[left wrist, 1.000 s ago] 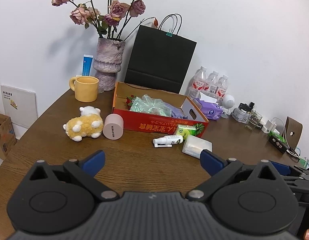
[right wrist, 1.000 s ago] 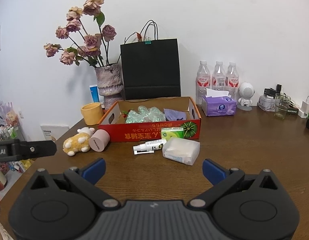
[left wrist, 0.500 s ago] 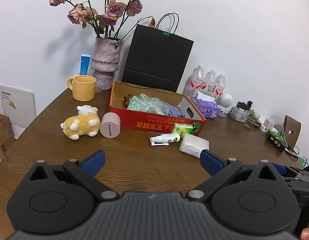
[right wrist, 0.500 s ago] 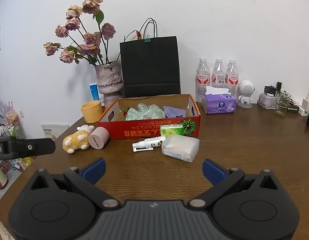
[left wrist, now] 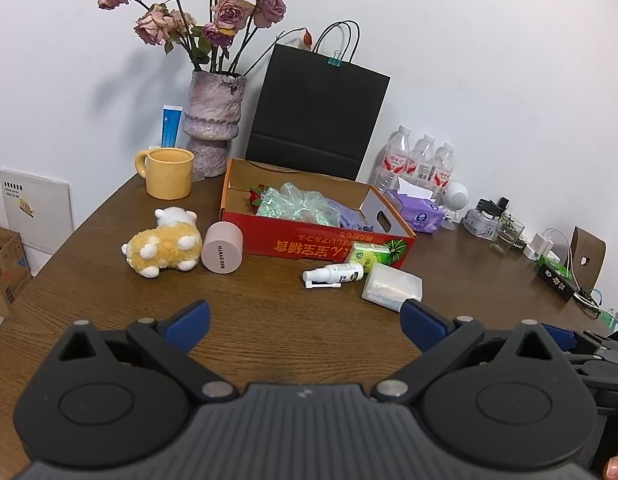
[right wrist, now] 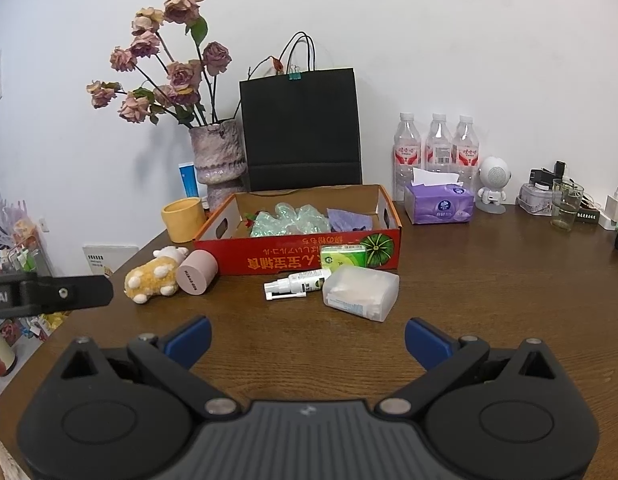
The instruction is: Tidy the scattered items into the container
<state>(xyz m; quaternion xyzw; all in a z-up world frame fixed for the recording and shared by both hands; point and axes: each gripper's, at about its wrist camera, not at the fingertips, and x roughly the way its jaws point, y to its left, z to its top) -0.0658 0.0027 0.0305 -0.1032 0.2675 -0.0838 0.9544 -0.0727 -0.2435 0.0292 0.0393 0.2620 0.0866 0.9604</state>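
Observation:
A red cardboard box (left wrist: 309, 240) (right wrist: 269, 260) sits mid-table with green bubble wrap and a purple cloth inside. In front of it lie a yellow plush sheep (left wrist: 163, 246) (right wrist: 153, 274), a pink cylinder (left wrist: 223, 252) (right wrist: 197, 272) on its side, a white spray bottle (left wrist: 335, 274) (right wrist: 295, 282), a green packet (left wrist: 367, 254) (right wrist: 343, 257) and a clear wipes pack (left wrist: 392, 286) (right wrist: 361, 292). My left gripper (left wrist: 305, 322) and right gripper (right wrist: 307, 338) both stand open and empty, well short of the items.
Behind the box stand a vase of dried roses (left wrist: 215, 128), a black paper bag (left wrist: 317, 120), a yellow mug (left wrist: 169, 178), water bottles (right wrist: 439, 148), a purple tissue box (right wrist: 439, 208) and small gadgets at the right. The table edge curves away at the left.
Both views have shifted slightly; the items sit a little lower and farther in the left wrist view. Nothing on the table moved and both grippers stayed open.

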